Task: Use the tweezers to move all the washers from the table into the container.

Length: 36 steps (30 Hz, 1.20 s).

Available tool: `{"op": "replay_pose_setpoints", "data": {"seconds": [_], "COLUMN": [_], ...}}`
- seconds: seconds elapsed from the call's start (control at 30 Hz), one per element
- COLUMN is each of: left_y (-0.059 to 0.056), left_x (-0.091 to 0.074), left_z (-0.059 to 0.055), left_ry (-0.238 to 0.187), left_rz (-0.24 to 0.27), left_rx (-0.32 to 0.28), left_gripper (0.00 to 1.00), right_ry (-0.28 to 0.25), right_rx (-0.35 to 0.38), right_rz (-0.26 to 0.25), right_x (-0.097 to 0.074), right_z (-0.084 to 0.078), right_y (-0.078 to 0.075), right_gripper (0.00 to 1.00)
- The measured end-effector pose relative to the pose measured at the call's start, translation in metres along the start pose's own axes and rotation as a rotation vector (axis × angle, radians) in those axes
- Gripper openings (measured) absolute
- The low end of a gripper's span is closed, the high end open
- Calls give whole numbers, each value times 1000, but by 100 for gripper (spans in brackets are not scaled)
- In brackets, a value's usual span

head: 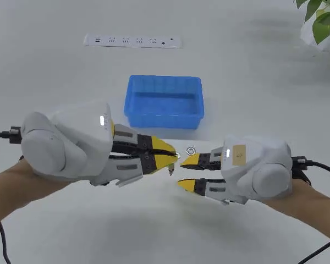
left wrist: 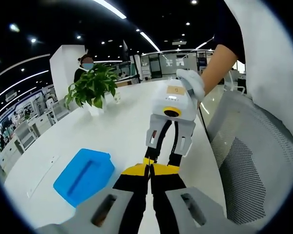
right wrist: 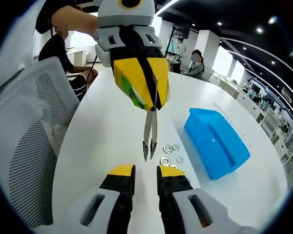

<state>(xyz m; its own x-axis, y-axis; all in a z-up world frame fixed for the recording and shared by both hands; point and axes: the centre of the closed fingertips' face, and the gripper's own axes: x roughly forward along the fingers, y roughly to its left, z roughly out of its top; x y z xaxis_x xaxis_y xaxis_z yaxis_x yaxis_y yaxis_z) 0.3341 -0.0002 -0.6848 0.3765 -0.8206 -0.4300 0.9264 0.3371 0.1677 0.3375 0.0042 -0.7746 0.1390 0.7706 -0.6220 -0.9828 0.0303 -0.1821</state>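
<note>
While the blue plastic container [head: 164,118] looks empty, small metal washers [right wrist: 167,148] lie uncollected; my left hand-held gripper [right wrist: 147,103] clamps slim metal tweezers [right wrist: 146,130], my right hand-held gripper [right wrist: 146,171] stands narrow, empty.

head view: the plant [head: 319,19] is cut off at the upper right corner; the tweezers [head: 171,169] show just their tips past the left gripper [head: 175,159]. right gripper view: a washer [right wrist: 174,166] sits half hidden behind the right gripper [right wrist: 145,171], lower centre.
</note>
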Motion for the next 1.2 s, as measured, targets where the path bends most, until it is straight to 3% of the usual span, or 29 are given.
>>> {"op": "replay_pose_setpoints", "data": {"seconds": [0.3,0.6,0.93,1.2], "left_y": [17,26,26,31], "left_x": [2,10,15,14], "left_z": [-8,-12,-19,-19], "left_ry": [-5,-7,10,7], "left_rz": [15,13,-8,-26], "left_rx": [-11,-26,-36,-78], "left_gripper": [5,5,5,5], "right_ry": [-1,-3,-6,-14], "right_rx": [33,64,76,76], "right_rz": [-3,-13,-8,-4], "right_x": [0,1,3,6], "right_z": [-7,-14,-15,-11], "right_y": [-5,-9,-11,-13], "right_gripper": [21,22,22,22]}}
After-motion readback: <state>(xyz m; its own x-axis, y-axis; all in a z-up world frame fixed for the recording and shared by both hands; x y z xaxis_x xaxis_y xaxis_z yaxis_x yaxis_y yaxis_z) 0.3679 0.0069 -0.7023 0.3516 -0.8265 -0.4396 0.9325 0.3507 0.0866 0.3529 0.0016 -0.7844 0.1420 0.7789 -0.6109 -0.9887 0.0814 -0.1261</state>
